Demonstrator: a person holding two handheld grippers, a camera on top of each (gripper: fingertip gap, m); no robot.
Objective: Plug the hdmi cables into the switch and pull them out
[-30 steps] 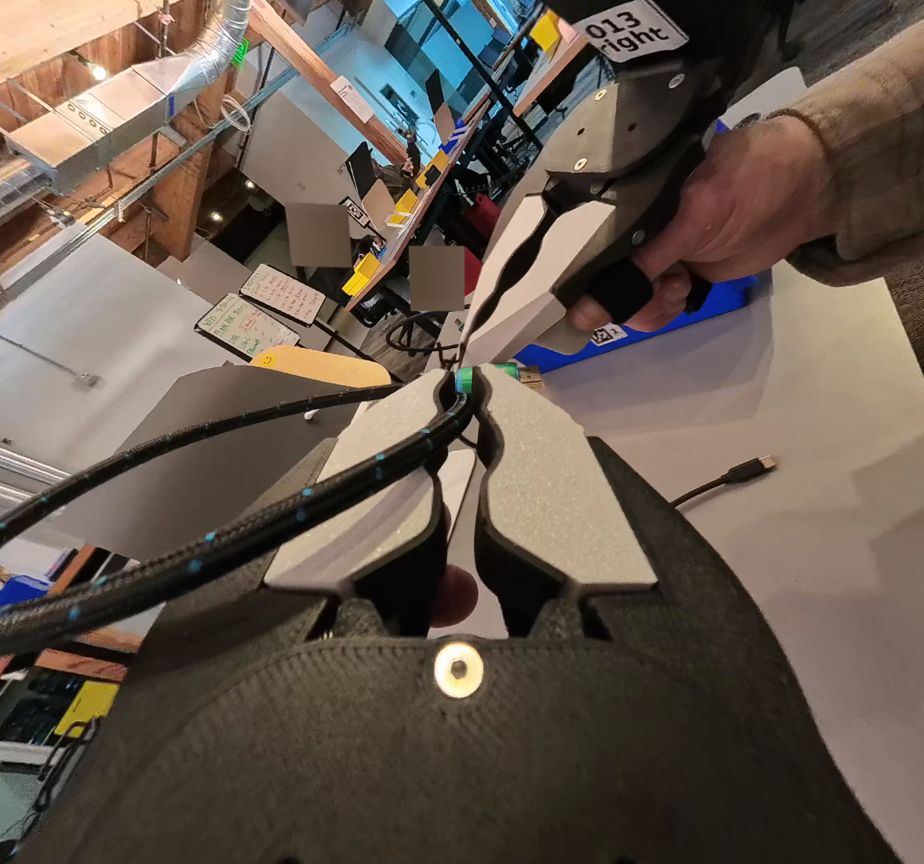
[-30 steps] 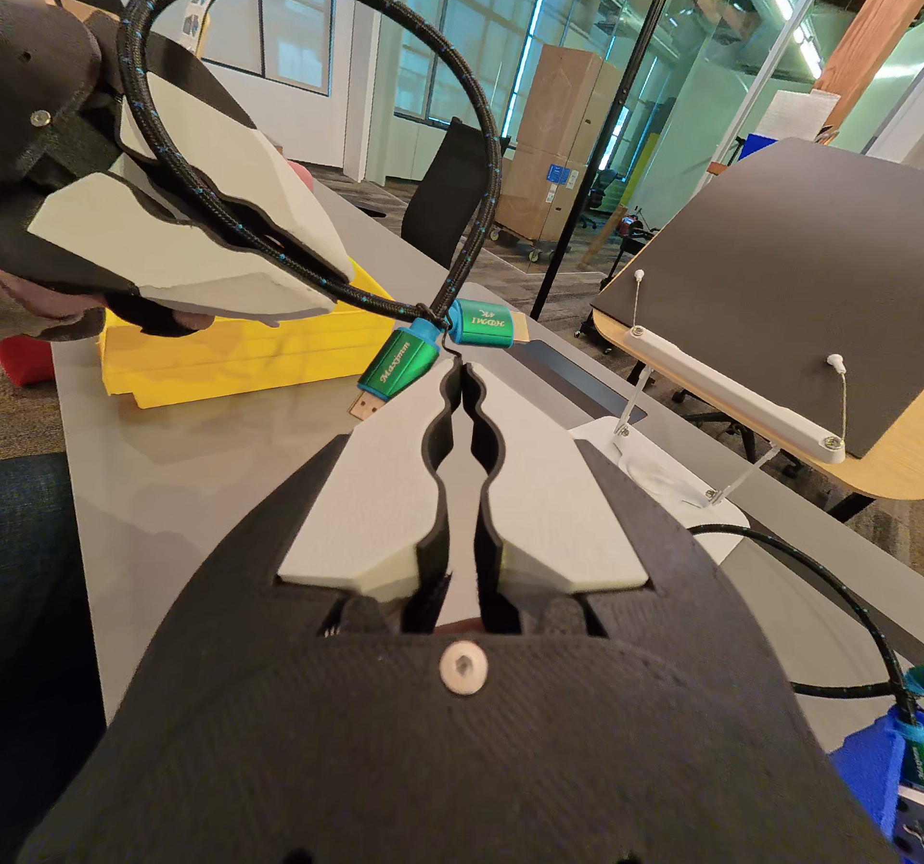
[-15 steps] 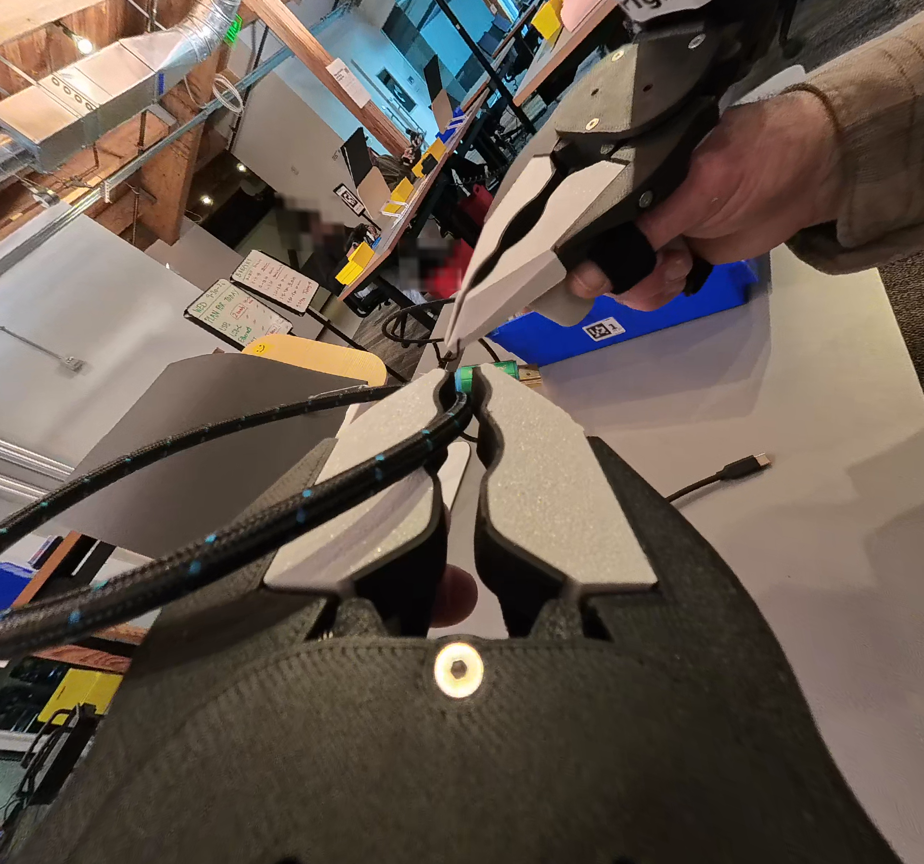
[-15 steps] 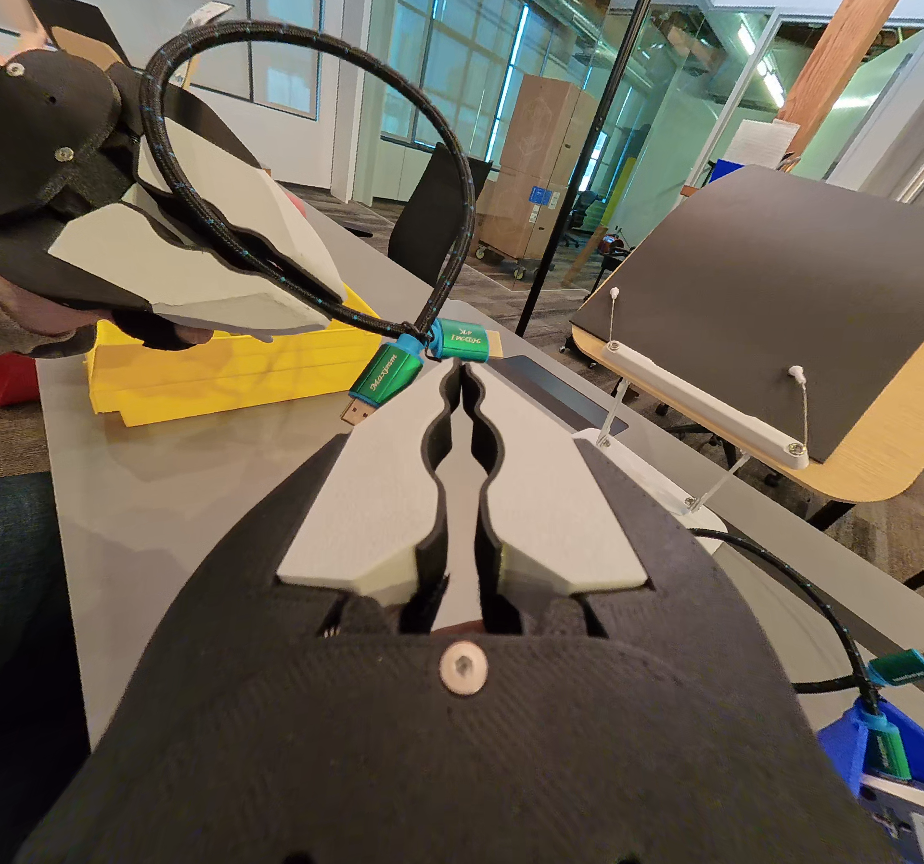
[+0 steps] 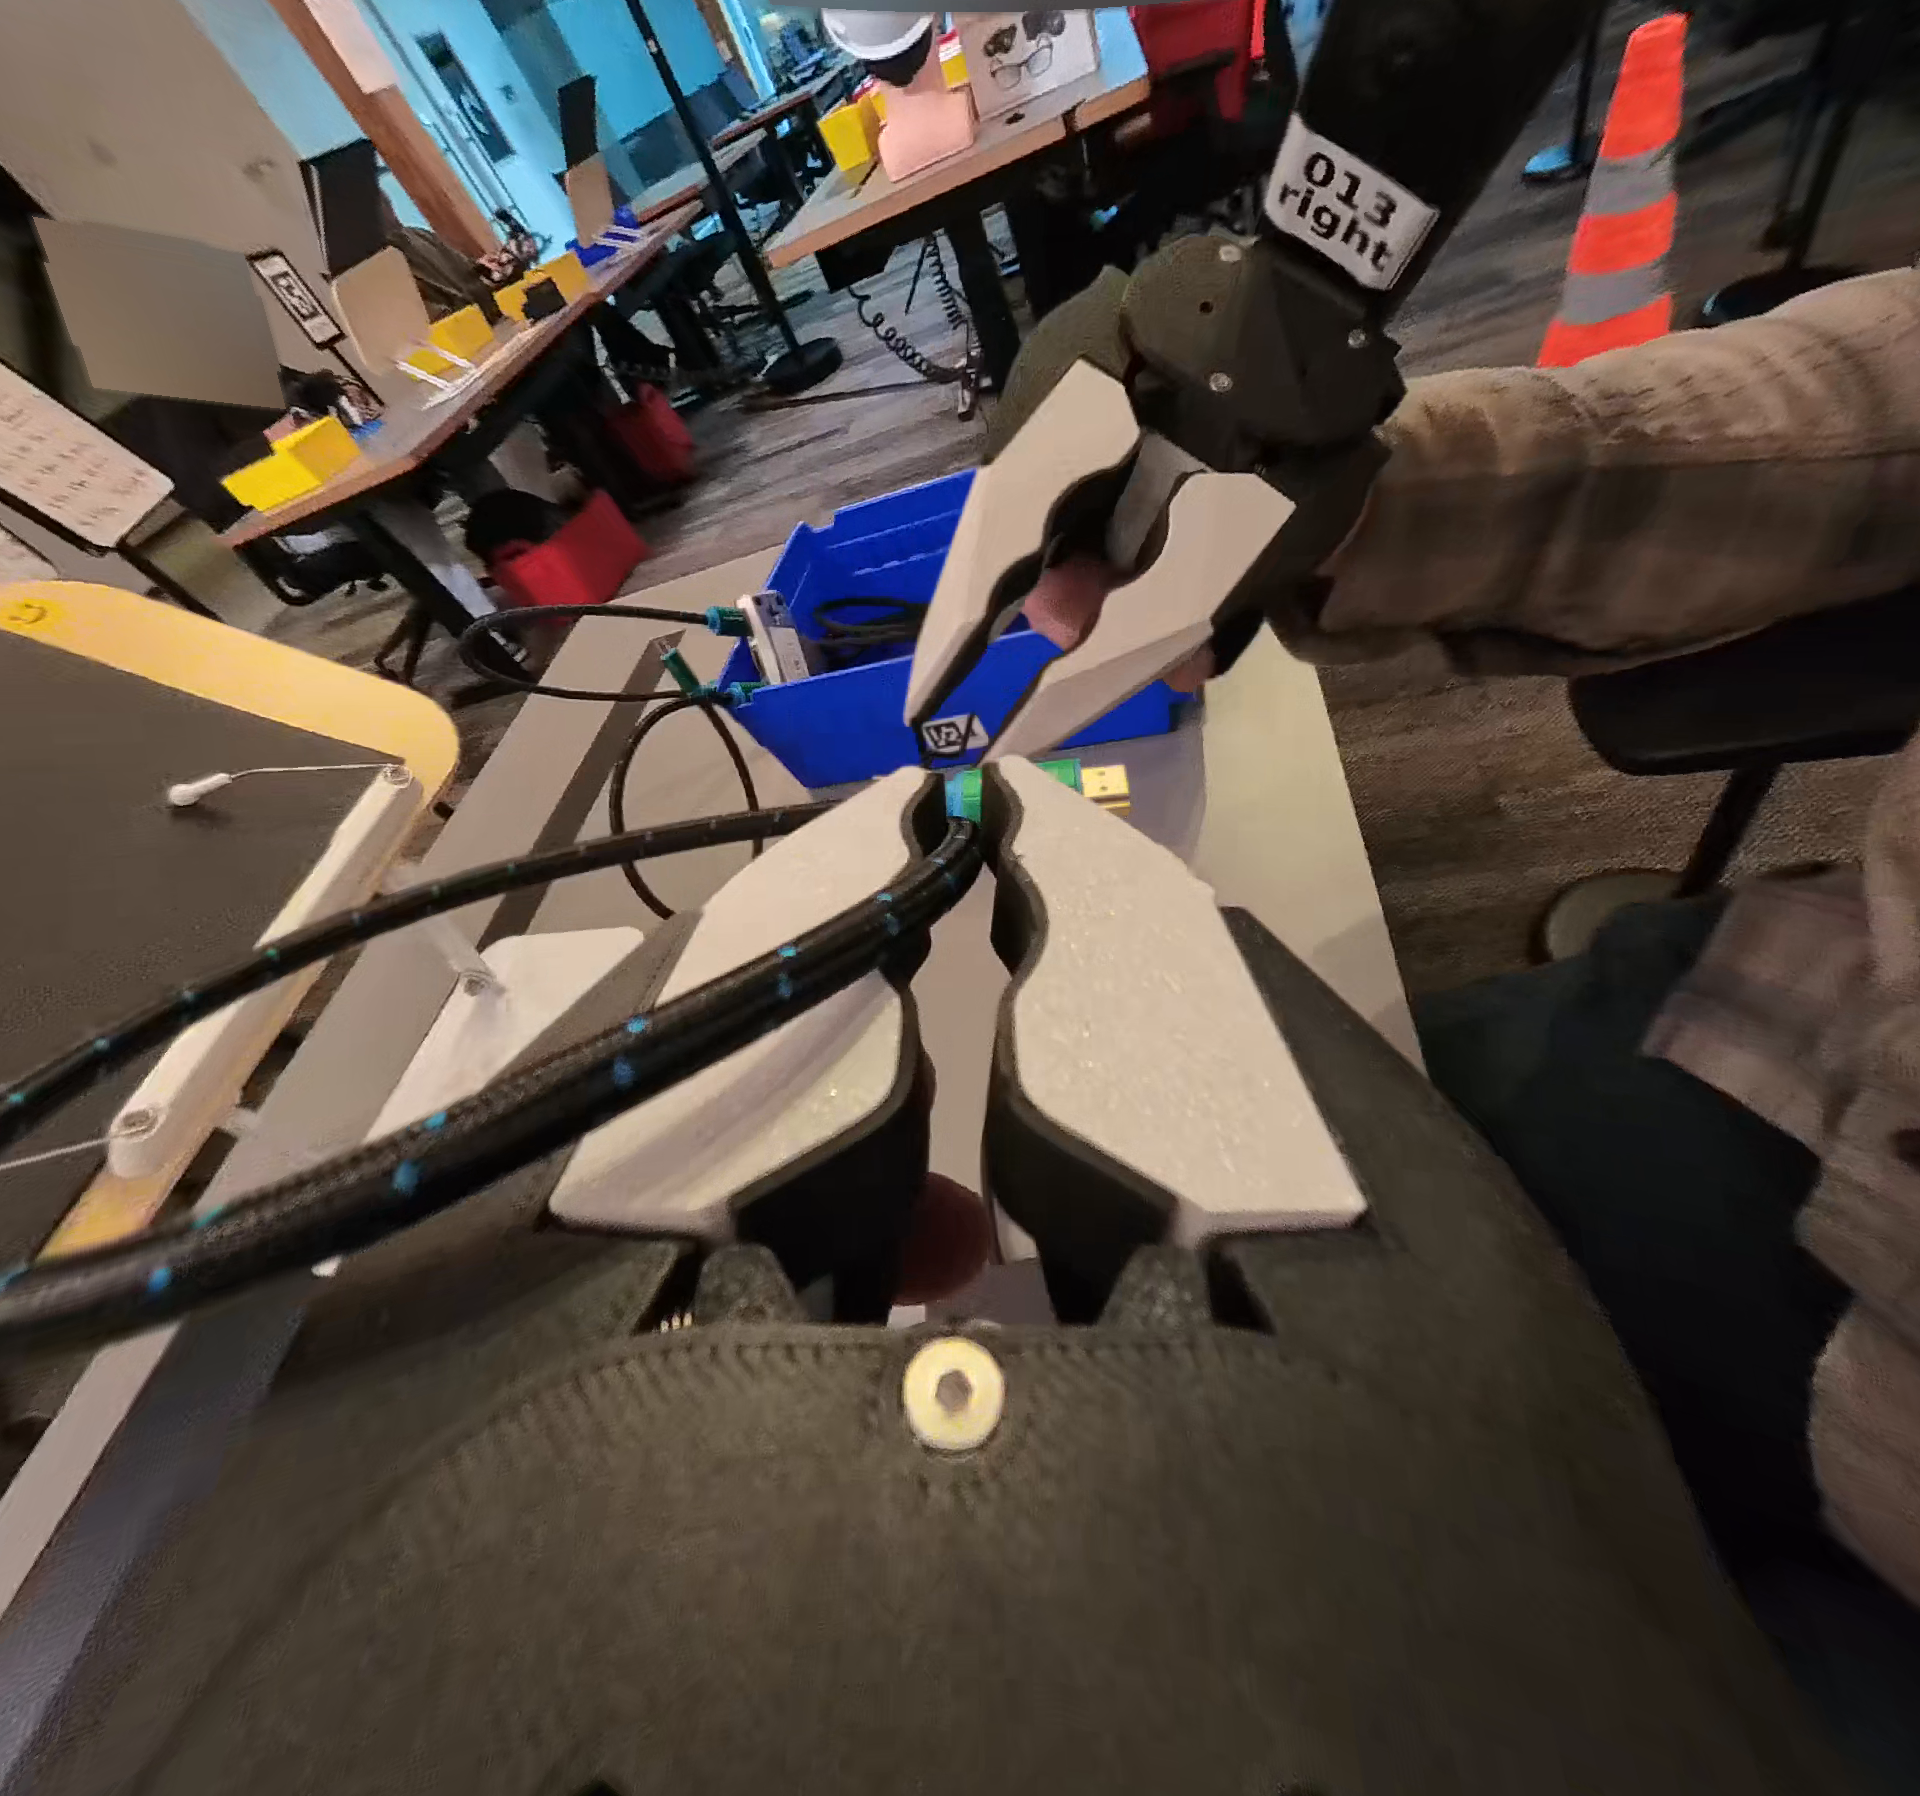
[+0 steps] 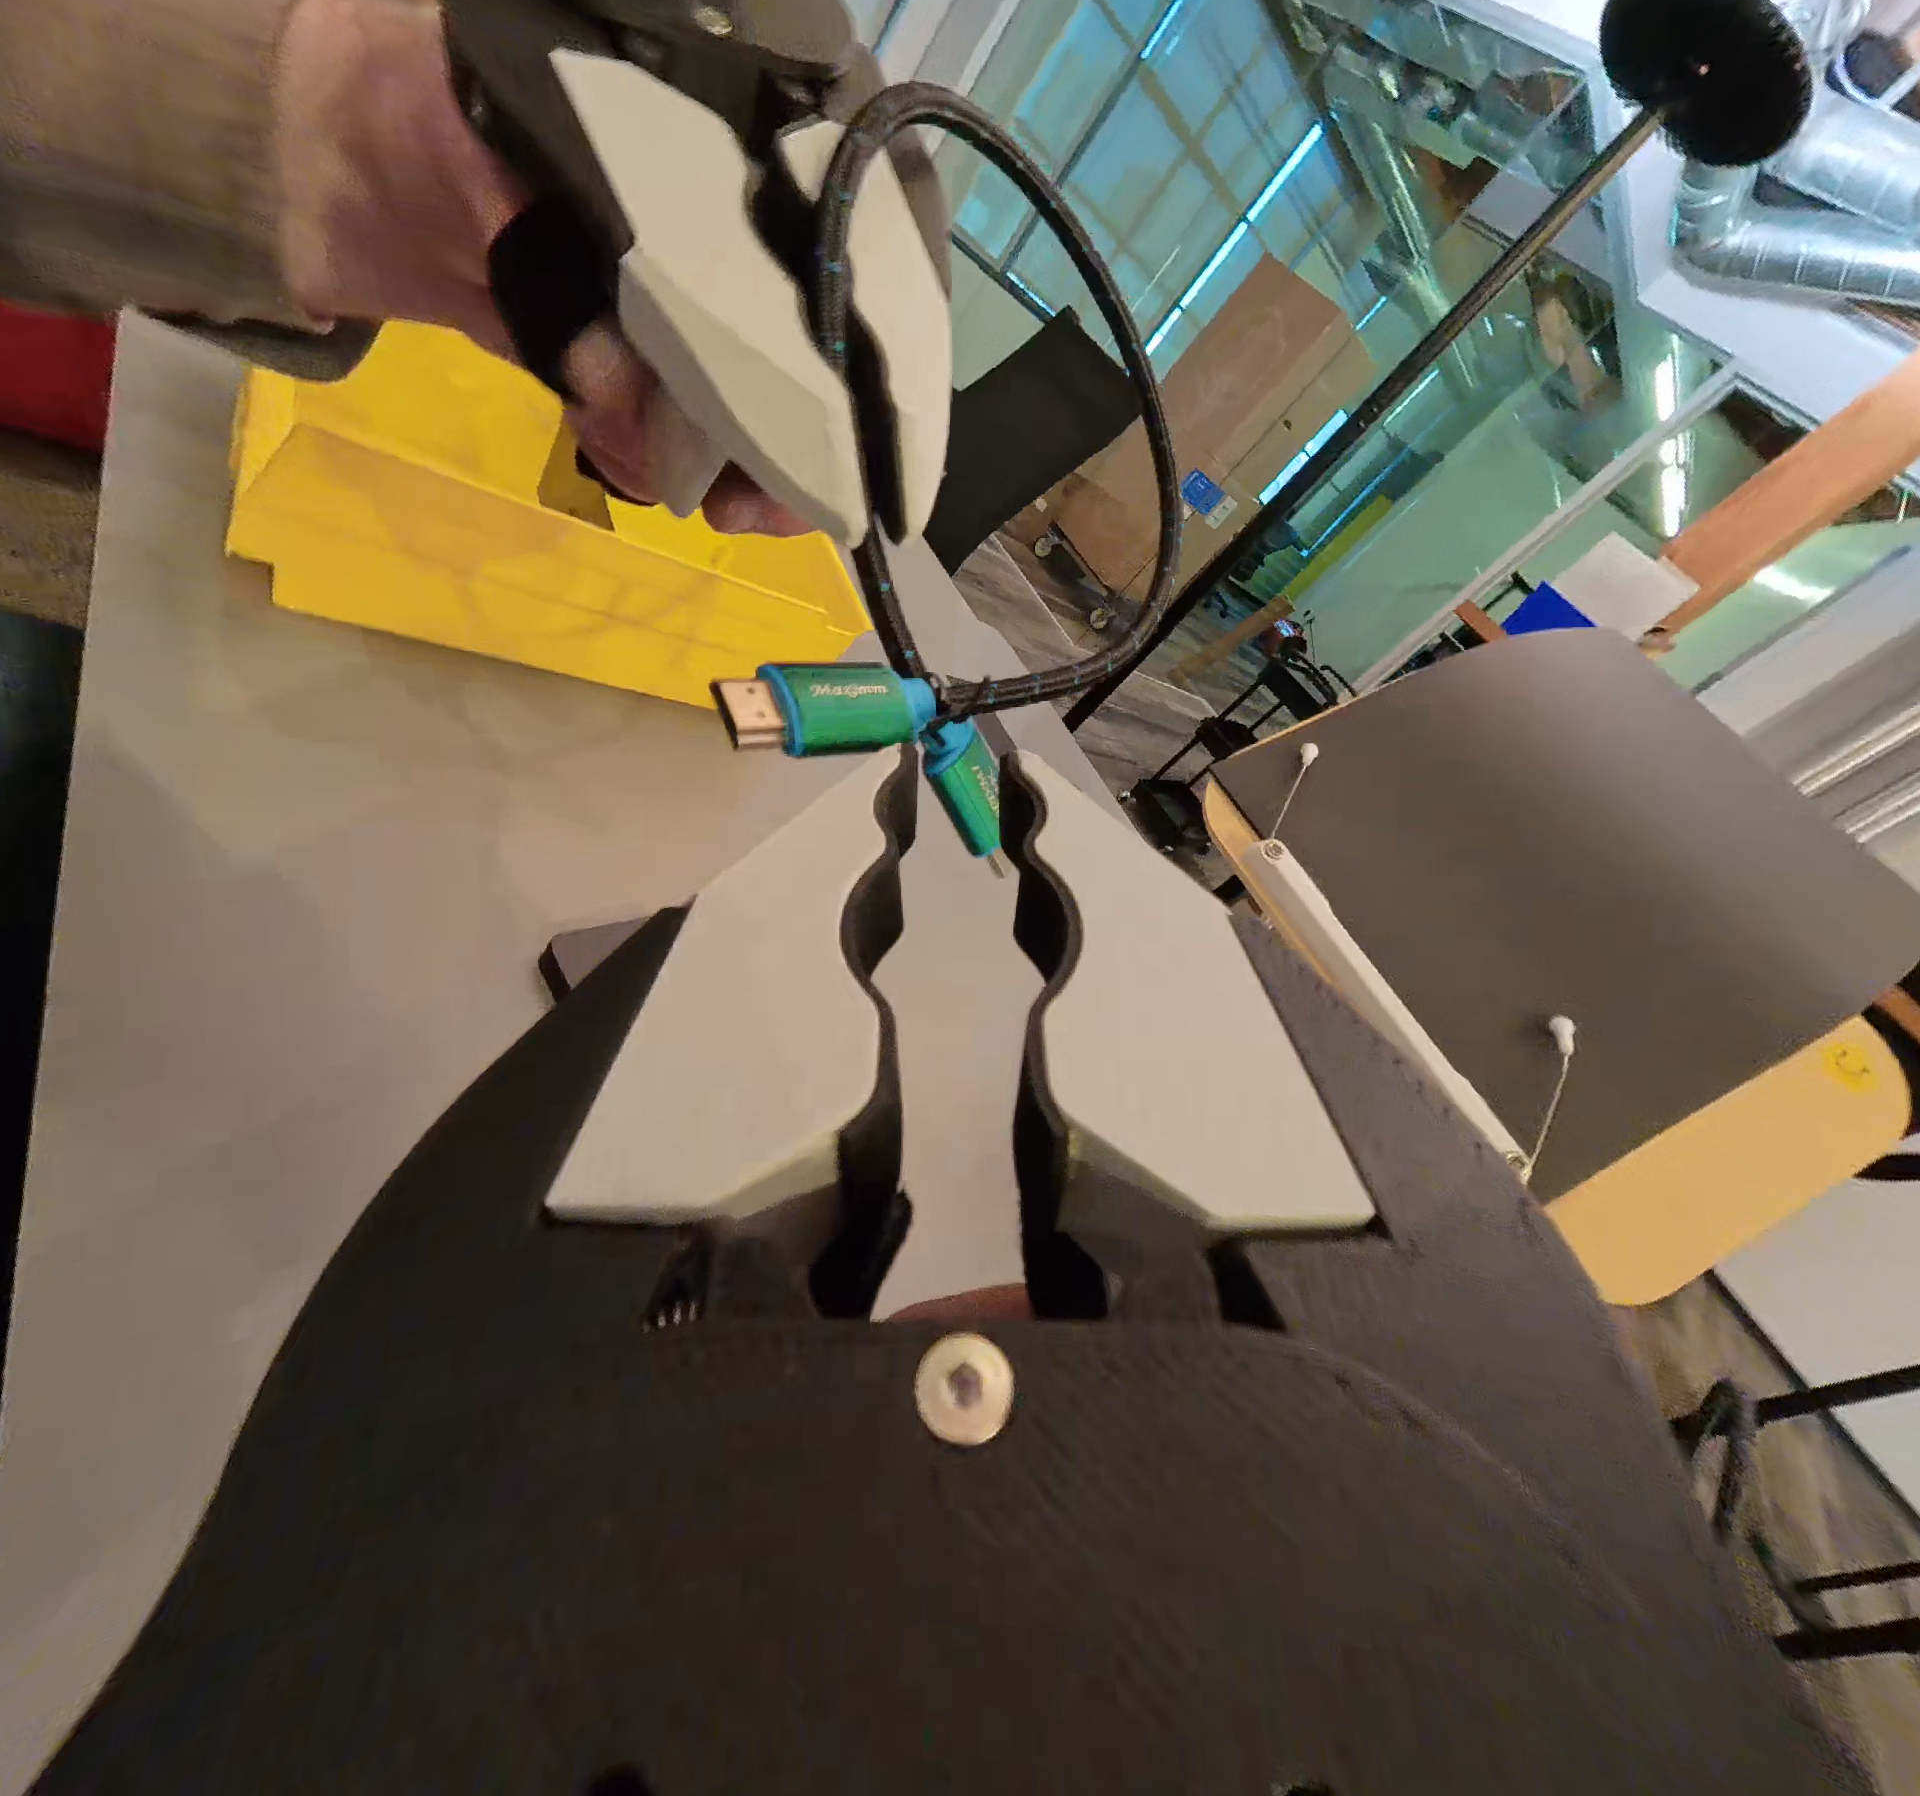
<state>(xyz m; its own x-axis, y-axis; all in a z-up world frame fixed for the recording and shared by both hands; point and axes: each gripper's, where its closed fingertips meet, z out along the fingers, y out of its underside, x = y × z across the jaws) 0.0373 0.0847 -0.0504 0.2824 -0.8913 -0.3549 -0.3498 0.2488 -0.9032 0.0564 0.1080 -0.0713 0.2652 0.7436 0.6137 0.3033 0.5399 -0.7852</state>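
Above the grey table (image 6: 260, 915), left gripper (image 5: 961, 790) clamped on braided hdmi cable (image 5: 623, 1060), green plugs (image 6: 842, 707) poking past its tips. Right gripper (image 6: 961, 780) jaws parted, holding nothing, straddling one plug. Blue bin (image 5: 862, 718) behind, yellow bin (image 6: 468, 541) farther.

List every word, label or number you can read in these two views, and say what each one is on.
I can't repeat writing, only say where it stands.
White label: printed, legible, on the black body of the right gripper.
Green HDMI plug: pale script along its side, legible.
Second plug: lettering seen at a slant, hard to read.
Whiteboard: handwriting, too small to read.
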